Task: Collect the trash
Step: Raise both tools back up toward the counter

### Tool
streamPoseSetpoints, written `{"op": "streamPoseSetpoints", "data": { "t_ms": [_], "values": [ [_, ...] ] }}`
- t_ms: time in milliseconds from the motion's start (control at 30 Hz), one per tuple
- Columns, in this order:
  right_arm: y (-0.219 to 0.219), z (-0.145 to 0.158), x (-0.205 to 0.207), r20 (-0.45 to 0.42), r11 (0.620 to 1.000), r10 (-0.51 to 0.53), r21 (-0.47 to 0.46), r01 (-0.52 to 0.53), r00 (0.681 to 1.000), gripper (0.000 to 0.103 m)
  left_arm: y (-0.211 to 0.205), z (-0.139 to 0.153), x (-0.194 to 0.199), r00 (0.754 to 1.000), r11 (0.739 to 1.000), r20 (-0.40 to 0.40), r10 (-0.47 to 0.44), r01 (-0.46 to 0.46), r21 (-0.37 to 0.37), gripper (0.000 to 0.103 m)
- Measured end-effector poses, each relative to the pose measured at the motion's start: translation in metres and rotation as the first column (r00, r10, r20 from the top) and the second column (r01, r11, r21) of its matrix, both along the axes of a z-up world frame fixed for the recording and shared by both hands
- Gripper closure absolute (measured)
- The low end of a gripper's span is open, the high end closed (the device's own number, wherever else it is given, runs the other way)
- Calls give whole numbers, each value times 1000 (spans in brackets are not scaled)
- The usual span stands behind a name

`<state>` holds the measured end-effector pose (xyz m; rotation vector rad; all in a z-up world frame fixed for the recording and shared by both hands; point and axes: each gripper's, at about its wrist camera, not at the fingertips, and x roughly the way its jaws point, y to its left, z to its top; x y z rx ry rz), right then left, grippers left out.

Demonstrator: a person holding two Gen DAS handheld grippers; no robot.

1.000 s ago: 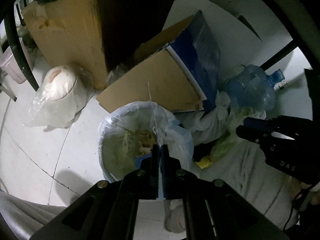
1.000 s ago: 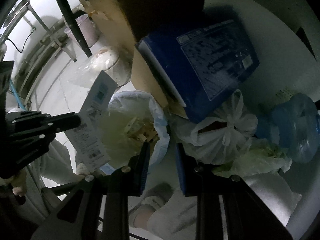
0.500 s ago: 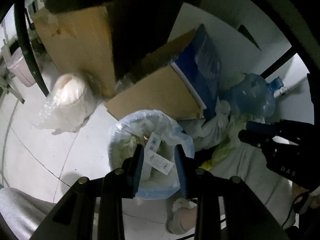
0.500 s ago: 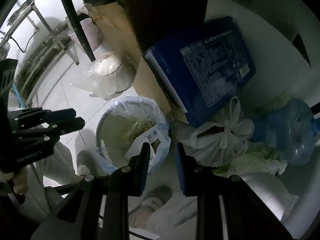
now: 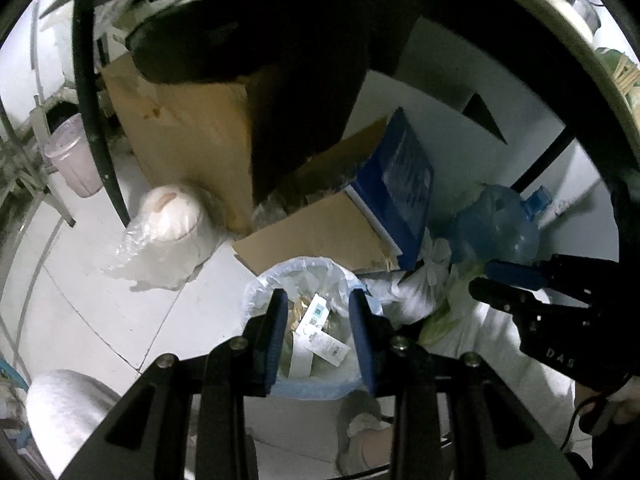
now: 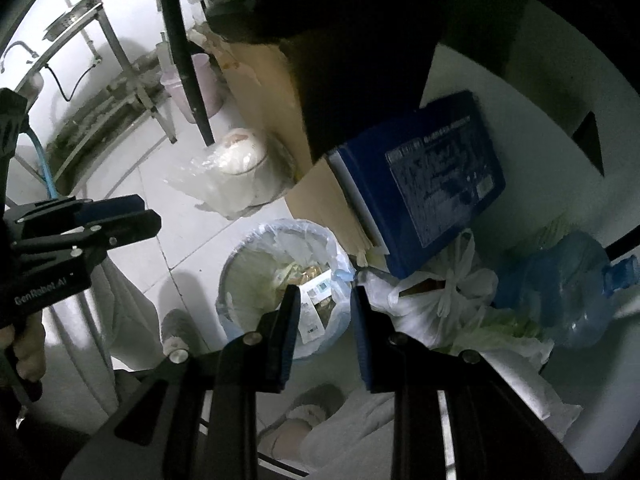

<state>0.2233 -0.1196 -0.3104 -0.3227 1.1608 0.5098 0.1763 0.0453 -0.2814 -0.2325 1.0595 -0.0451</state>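
A round trash bin [image 5: 256,292] lined with a pale blue bag stands on the white tiled floor, with food scraps inside. A white printed paper slip [image 5: 320,332] lies loose on top of the scraps, and it also shows in the right wrist view as the slip [image 6: 316,308] in the bin [image 6: 240,256]. My left gripper [image 5: 317,296] hangs above the bin, open, with nothing between its fingers. My right gripper [image 6: 325,292] is open and empty too, above the bin's right side. Each one shows in the other's view: left gripper [image 6: 116,220], right gripper [image 5: 492,276].
Behind the bin lean cardboard boxes [image 5: 188,128] and a blue box [image 6: 424,184]. To the right lie a tied white bag [image 6: 440,292] and a blue water jug [image 6: 568,284]. A plastic-wrapped white pot [image 5: 168,216], a black table leg [image 5: 96,136] and a pink cup [image 5: 76,160] stand left. A person's shoes [image 6: 308,404] are below.
The left gripper, shut on the paper slip a second ago, has opened and the slip has dropped into the bin. Both grippers have risen away from the bin.
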Motion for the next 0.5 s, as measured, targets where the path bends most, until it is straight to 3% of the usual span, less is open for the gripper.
{"op": "streamPoseSetpoints", "data": {
  "t_ms": [500],
  "values": [
    [21,64,-28,104,997,62,33,-66,993,79,16,68,-29,991,998,120,50,-54,26,73]
  ]
}}
